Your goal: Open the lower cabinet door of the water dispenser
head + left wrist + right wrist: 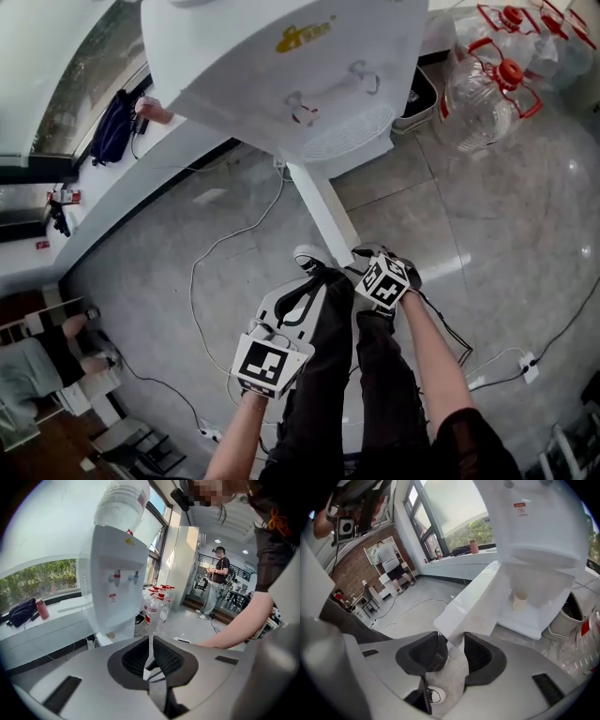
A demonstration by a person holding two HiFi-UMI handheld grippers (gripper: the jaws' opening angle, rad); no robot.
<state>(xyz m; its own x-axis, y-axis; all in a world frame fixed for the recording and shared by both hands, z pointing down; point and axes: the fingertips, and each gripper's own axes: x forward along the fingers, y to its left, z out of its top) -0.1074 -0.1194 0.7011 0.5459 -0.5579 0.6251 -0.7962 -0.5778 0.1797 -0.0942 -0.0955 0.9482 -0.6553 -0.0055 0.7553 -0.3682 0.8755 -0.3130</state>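
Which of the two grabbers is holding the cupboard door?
The right gripper: its jaws pinch the edge of the open lower cabinet door. The left gripper has its jaws together on nothing.

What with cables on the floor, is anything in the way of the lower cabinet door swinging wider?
Possibly the person's shoe, on the floor left of the cabinet door near its free edge, in the head view. The white cable lies flat farther left.

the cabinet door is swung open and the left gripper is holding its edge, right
No: the right gripper holds the edge of the open cabinet door, as the right gripper view shows. The left gripper is shut and empty.
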